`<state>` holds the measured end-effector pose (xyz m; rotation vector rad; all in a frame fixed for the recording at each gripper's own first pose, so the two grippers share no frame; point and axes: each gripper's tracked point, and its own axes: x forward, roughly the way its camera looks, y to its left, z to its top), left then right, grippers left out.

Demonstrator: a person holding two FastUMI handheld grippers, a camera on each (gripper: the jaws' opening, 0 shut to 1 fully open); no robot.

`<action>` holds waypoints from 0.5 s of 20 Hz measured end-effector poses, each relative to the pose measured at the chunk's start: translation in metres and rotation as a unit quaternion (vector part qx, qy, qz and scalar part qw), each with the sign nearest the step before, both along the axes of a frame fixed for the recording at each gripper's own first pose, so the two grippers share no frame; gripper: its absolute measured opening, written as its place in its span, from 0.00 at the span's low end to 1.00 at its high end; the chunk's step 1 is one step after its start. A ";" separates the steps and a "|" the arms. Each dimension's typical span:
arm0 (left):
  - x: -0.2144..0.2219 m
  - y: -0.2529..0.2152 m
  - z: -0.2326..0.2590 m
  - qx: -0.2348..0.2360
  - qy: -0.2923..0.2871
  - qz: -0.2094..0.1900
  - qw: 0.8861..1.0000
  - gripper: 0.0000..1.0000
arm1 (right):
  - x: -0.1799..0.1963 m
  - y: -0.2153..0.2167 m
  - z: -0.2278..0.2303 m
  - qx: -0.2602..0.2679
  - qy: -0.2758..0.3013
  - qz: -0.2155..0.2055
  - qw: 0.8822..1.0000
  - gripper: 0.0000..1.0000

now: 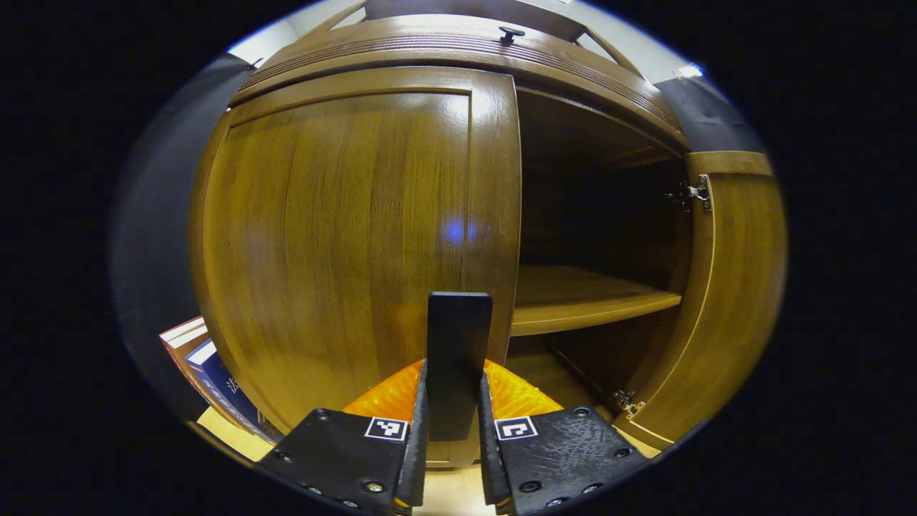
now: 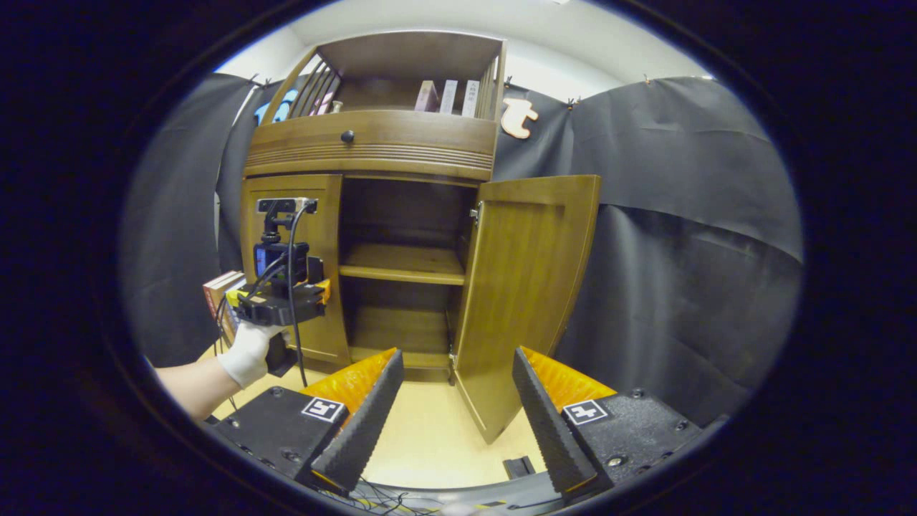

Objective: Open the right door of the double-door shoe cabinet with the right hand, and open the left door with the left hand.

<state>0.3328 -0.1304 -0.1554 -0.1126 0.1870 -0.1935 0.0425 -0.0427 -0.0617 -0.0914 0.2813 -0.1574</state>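
The shoe cabinet (image 2: pixel 372 150) is seen with its right door (image 2: pixel 526 287) swung wide open, while its left door (image 1: pixel 344 244) remains closed. The left door's black handle (image 1: pixel 458 344) is clamped between the left gripper (image 1: pixel 453 423) fingers. The right gripper (image 2: pixel 458 401) is held well back from the cabinet, fingers spread wide and empty.

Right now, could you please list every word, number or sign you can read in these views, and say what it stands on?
No text reads clearly.
Blue book spine beside the brown wooden cabinet: white print, too blurred to read.
Upright books on the cabinet's open top: too small to read.
Black-and-white square markers on the left gripper: patterns, not words.
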 end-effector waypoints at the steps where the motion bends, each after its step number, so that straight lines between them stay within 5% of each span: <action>1: -0.004 0.001 0.000 -0.001 -0.001 -0.004 1.000 0.30 | -0.001 0.001 0.000 0.001 0.000 0.000 1.000 0.96; 7: -0.034 0.008 0.002 -0.002 -0.003 -0.021 1.000 0.30 | -0.012 0.009 -0.008 0.007 0.004 0.012 1.000 1.00; 8: -0.041 0.010 0.002 -0.006 -0.002 -0.023 1.000 0.22 | -0.013 0.011 -0.008 0.009 0.004 0.016 1.000 1.00; 10: -0.054 0.015 0.003 -0.008 -0.003 -0.029 1.000 0.30 | -0.014 0.015 -0.011 0.013 0.004 0.021 1.000 0.96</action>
